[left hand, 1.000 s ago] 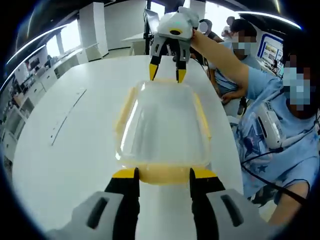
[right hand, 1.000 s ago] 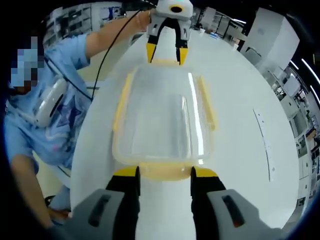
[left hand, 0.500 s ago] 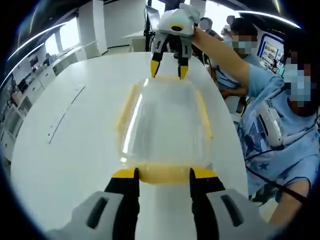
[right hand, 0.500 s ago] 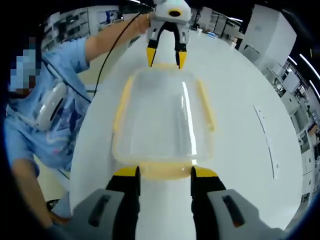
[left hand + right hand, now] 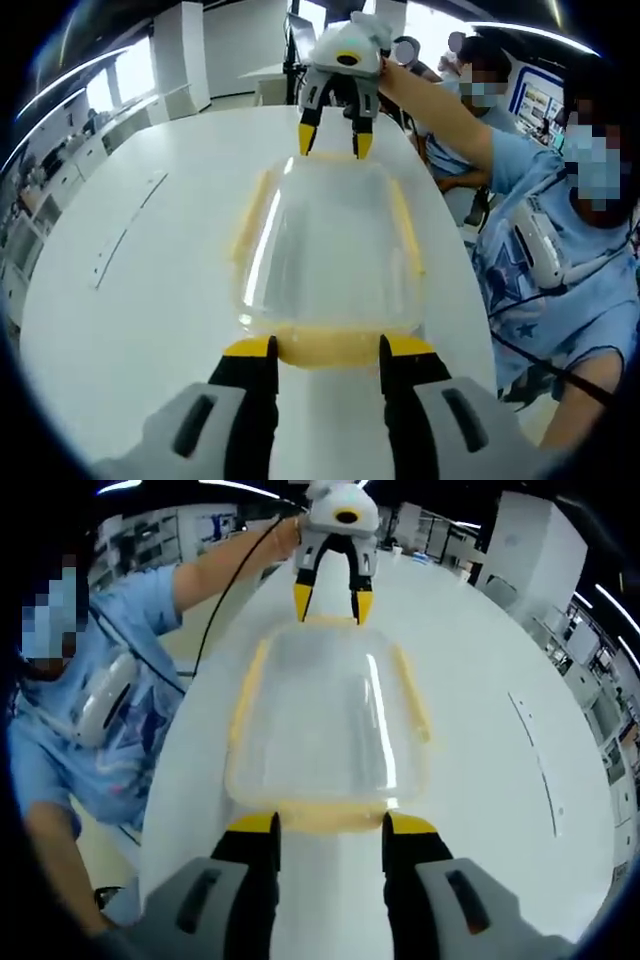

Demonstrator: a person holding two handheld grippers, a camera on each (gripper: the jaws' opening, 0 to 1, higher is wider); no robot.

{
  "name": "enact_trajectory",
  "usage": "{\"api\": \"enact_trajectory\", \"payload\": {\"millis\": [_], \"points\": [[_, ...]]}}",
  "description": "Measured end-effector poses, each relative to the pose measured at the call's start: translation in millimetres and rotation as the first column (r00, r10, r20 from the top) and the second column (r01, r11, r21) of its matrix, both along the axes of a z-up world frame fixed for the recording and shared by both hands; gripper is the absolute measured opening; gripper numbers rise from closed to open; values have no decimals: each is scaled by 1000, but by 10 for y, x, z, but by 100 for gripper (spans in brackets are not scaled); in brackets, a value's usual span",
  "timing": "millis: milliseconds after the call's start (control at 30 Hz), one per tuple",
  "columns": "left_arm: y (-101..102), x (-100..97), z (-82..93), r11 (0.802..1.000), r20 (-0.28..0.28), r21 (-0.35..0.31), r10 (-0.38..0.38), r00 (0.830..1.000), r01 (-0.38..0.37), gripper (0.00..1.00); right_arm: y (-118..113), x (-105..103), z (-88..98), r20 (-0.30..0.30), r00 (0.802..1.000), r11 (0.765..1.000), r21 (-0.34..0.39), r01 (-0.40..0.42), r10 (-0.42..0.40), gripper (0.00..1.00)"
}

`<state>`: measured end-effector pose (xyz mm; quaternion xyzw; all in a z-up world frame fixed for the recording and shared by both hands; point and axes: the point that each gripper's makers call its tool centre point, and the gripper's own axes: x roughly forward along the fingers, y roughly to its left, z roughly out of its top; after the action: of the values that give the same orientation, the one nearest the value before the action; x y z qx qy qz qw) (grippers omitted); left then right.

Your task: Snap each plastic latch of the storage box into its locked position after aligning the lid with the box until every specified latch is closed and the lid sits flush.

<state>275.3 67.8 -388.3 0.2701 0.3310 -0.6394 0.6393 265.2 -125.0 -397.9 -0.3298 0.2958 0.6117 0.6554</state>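
One lidded storage box point(image 5: 328, 250); contents unclear

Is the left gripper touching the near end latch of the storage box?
Cannot tell. In the left gripper view, the left gripper brackets the yellow latch; no clear gap or contact.

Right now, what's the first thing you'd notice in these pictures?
A clear storage box with yellow latches sits mid-way across the white table. The left gripper and right gripper, both yellow-tipped and open, face each other at its opposite short ends.
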Motion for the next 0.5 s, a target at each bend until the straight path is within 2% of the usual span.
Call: {"api": "enact_trajectory", "payload": {"millis": [100, 233, 367, 400, 467, 500], "points": [[35, 4, 12, 1000, 16, -22, 22, 1000, -22, 40, -33, -6, -24, -9, 1000, 998, 59, 14, -13, 39], [101, -6, 6, 997, 7, -48, 52, 999, -52, 39, -121, 7, -136, -20, 1000, 998, 55, 24, -23, 36], [132, -17, -9, 996, 6, -61, 69, 998, -68, 35, -141, 32, -146, -22, 999, 996, 80, 50, -48, 34], [184, -35, -49, 996, 21, -55, 78, 997, -77, 32, -169, 65, -130, 31, 997, 991, 120, 61, -65, 33], [281, 3, -81, 996, 79, -40, 89, 993, -86, 31, -196, 26, -113, 31, 997, 981, 180, 70, -76, 32], [301, -2, -85, 995, 82, -38, 93, 992, -90, 31, -215, 29, -109, 32, 996, 978, 192, 76, -84, 31]]}}
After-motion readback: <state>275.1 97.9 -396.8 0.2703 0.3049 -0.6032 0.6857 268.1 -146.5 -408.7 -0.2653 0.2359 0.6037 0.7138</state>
